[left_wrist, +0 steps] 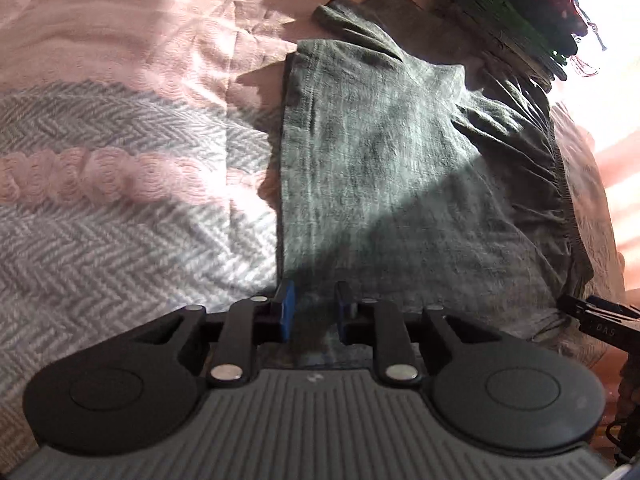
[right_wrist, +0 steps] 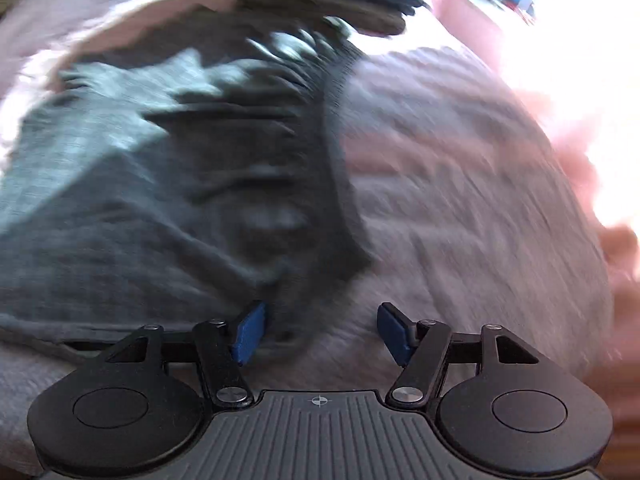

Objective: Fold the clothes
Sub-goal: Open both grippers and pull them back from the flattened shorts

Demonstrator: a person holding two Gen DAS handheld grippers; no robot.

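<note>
Hovering my left gripper (left_wrist: 312, 308) over the folded grey garment (left_wrist: 384, 168) on the bed (left_wrist: 120, 200), fingers slightly apart, holding nothing, my right gripper (right_wrist: 320, 332) wide open, empty, stacked clothes (left_wrist: 512, 28) beyond.

We have two wrist-mounted fisheye views, each looking steeply down along its tool at close range over the bed (left_wrist: 120, 220). Both share the grey garment (left_wrist: 380, 180) and the stack of folded clothes (left_wrist: 508, 28) beyond it; the right view is motion-blurred.
</note>
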